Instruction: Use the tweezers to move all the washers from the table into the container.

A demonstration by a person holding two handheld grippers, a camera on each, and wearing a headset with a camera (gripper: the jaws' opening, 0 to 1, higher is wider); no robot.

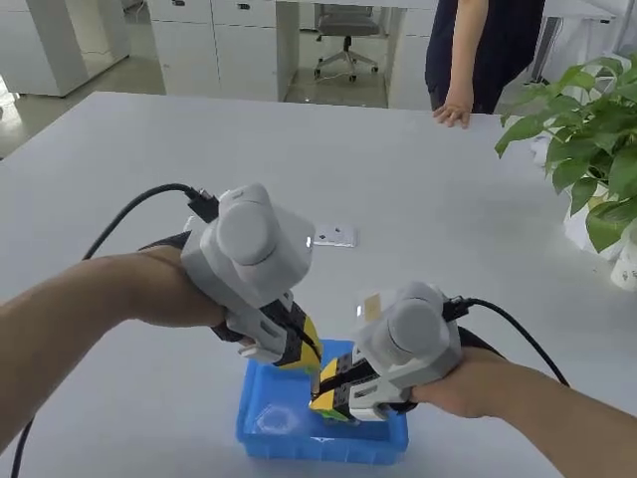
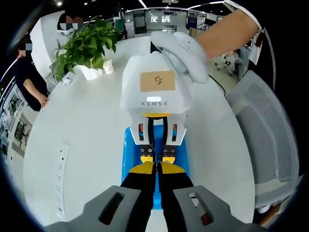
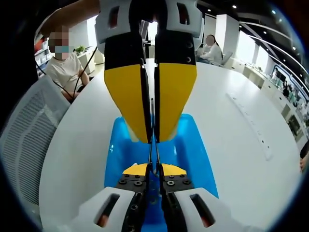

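A blue container [image 1: 257, 434] sits near the table's front edge, with something small and clear [image 1: 274, 418] lying in it. My left gripper [image 1: 304, 351] and my right gripper [image 1: 328, 396] meet tip to tip just above the container, and both sets of jaws are closed. In the right gripper view a thin metal strip, apparently the tweezers [image 3: 153, 121], runs between the left gripper's [image 3: 153, 140] yellow jaws down into my right gripper [image 3: 153, 170]. The left gripper view shows its own tips [image 2: 157, 167] against the right gripper [image 2: 157, 153], over the container [image 2: 128, 159].
A potted plant [image 1: 592, 129] stands at the table's right edge. A person stands at the far edge with a hand [image 1: 453, 112] resting on the table. A small white plate [image 1: 333, 236] lies mid-table. A mesh chair [image 2: 270, 135] is beside the table.
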